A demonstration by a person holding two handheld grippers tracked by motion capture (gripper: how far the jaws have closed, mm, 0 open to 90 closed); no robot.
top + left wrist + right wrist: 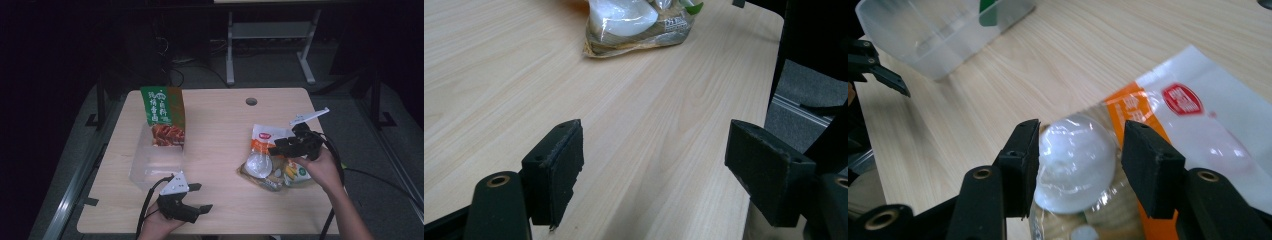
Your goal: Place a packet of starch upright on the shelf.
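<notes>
My right gripper point(1080, 165) straddles the white bun pack point(1075, 165), jaws half open, apparently for grabbing; left gripper point(654, 170) waits wide open, empty, beside the plastic tub point(155, 160).

A light wood-grain table point(220, 120) with rounded corners and a grommet hole point(251, 101) near its far edge stands on a grey floor point(265, 67). Beyond it, a white metal stand point(270, 35) occupies the far side. The surroundings are dark, with cables point(170, 65) on the floor.

Clear snack bag point(265, 155) with white bun, flat on table's right side.
</notes>
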